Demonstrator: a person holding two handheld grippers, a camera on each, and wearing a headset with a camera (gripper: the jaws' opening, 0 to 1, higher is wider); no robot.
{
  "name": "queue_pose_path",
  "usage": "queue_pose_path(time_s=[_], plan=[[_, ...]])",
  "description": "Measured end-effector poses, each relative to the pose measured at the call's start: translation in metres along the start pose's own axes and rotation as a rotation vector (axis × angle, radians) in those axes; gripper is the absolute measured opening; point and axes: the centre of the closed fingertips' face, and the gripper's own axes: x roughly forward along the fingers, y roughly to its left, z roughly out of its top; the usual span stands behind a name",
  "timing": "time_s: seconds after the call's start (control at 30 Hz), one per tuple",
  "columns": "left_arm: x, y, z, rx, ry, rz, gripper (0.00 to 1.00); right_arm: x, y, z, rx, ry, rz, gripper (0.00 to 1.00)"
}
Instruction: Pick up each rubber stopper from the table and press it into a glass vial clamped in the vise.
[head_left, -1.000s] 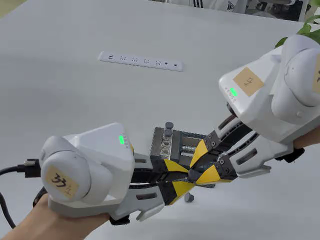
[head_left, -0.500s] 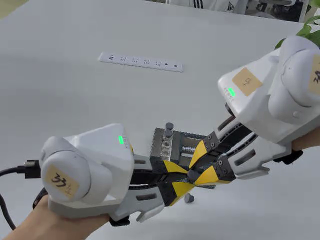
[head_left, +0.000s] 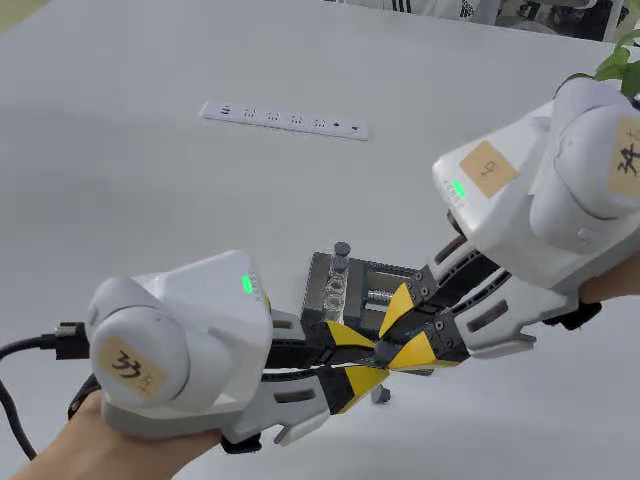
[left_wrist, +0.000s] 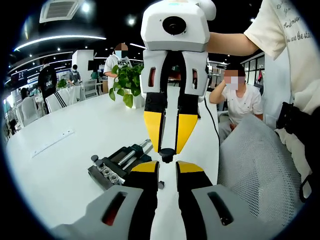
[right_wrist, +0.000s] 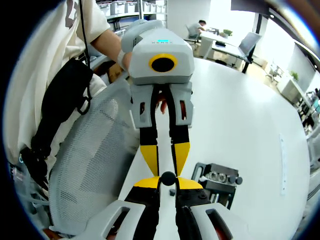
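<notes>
The right hand-held gripper (right_wrist: 168, 185) is clamping a rubber stopper (left_wrist: 166, 154) above the tabletop (head_left: 150, 200), near the vise (head_left: 318, 275). The left hand-held gripper (left_wrist: 167, 167) is meeting it tip to tip, jaws nearly together; whether it is gripping cannot be told.

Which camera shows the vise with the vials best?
The left gripper view: the vise sits unblocked, its vials in plain sight. The right gripper view shows it smaller, off to one side. In the head view, the left claw and right claw cover its near end.
</notes>
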Motion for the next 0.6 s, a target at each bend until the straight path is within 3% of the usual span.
queue_pose_path(time_s=[0.4,0.6], plan=[[-0.007,0.029,-0.027,-0.079,0.052,0.118,0.60,-0.002,-0.023,-0.012,-0.015,0.045,-0.011,0.06],[-0.013,0.043,-0.038,-0.110,0.068,0.176,0.76,-0.004,-0.047,-0.014,-0.049,0.069,-0.023,0.06]])
